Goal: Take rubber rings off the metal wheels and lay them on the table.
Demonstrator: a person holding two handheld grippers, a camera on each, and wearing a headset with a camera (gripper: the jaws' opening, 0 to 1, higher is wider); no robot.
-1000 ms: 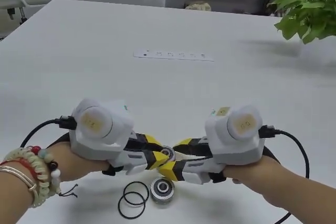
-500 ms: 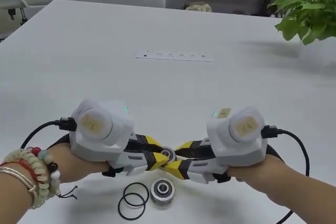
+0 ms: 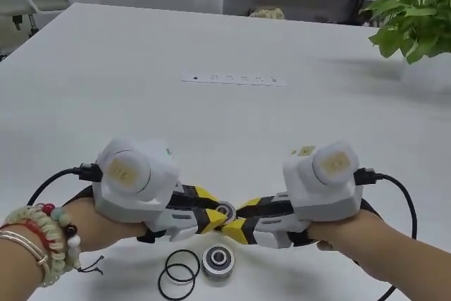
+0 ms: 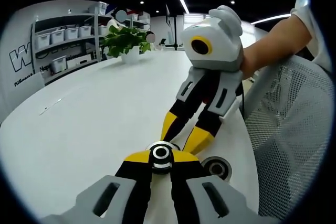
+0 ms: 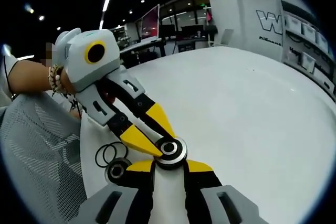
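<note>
In the head view, your left gripper (image 3: 213,215) and right gripper (image 3: 238,219) meet tip to tip low in the centre of the frame, over the table (image 3: 211,125). A held wheel (image 3: 225,211) sits between their tips. Below it a loose wheel (image 3: 218,260) lies on the table, with two overlapping rings (image 3: 180,271) just beside it on its left.

In the left gripper view, your left gripper (image 4: 160,157) rises from the bottom centre and is clamped on the held wheel (image 4: 161,152), a yellow tip on either side. The right gripper (image 4: 185,136) reaches down from the upper right. Its jaws stand slightly apart with their tips at the wheel, and you cannot tell whether they grip it. The loose wheel (image 4: 216,167) lies to the lower right.

In the right gripper view, your right gripper (image 5: 170,165) sits at the bottom centre, tips just under the held wheel (image 5: 173,151). The left gripper (image 5: 160,142) comes in from the upper left, its tips on that wheel. The rings (image 5: 109,153) and loose wheel (image 5: 116,170) lie at the lower left.
</note>
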